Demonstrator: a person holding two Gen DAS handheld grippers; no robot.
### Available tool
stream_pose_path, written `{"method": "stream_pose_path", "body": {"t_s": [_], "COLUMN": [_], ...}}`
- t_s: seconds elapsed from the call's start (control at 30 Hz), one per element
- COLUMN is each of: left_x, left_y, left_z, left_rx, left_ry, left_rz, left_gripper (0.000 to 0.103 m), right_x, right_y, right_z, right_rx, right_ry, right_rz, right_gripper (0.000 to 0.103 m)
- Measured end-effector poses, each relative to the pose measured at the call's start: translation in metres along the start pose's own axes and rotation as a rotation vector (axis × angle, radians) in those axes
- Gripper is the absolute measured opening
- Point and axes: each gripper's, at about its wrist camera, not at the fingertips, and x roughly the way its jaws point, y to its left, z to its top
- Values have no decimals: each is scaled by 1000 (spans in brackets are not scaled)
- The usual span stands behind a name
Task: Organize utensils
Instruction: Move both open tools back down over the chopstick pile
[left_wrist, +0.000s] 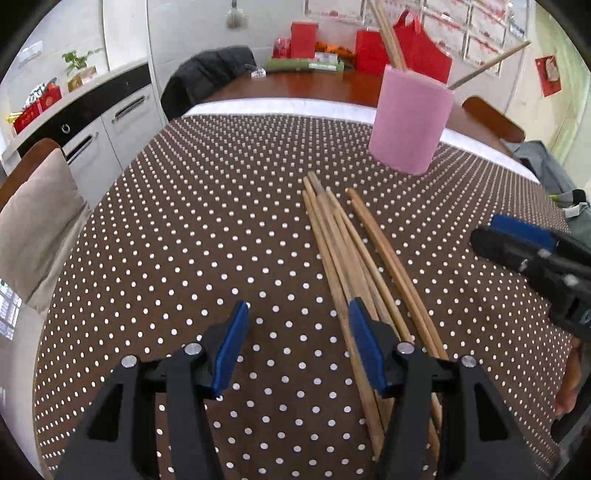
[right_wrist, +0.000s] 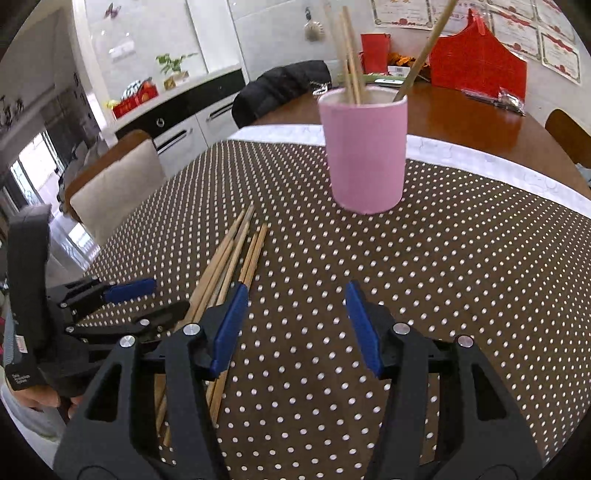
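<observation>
While chopsticks (left_wrist: 354, 258) lie loose beside cup (left_wrist: 410, 125), left gripper (left_wrist: 295, 347) and right gripper (right_wrist: 295, 325) hover spread, empty; pickup step next, needs jaws straddling one stick.

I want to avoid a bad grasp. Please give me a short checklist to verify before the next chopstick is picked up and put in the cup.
1. Left gripper open, nothing between its pads: ok.
2. Right gripper open, nothing between its pads: ok.
3. Loose chopsticks lying flat on the dotted mat, reachable: ok.
4. Chopsticks separated enough to take one alone: not ok, most lie bunched together and overlapping.
5. Pink cup upright, with room left beside the chopsticks already in it: ok.
6. A gripper centred over a chopstick: not ok, the bundle lies beside each gripper, not between the pads.
</observation>
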Motion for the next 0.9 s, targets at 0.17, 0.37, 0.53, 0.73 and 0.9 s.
{"method": "stream_pose_path", "body": {"t_s": [0.17,0.37,0.53,0.73,0.9], "left_x": [-4,-10,0,-3,2], "left_y": [0,-7,-3,3,9], "left_z": [-4,-7,11,9,16], "left_rx": [-4,40,12,14,-32], "left_ry": [12,12,47,113,170], "left_rz": [-3,16,37,8,-31], "left_gripper": [57,58,59,59,59], "right_x": [4,9,13,13,13], "right_y": [5,9,12,17,14], "right_z": [-4,-7,-7,-4,1], "right_rx": [-17,-30,-36,-45,-13], "right_ry": [22,39,61,71,85], "right_rz": [2,2,1,-5,4], "right_gripper": [55,56,56,58,58]}}
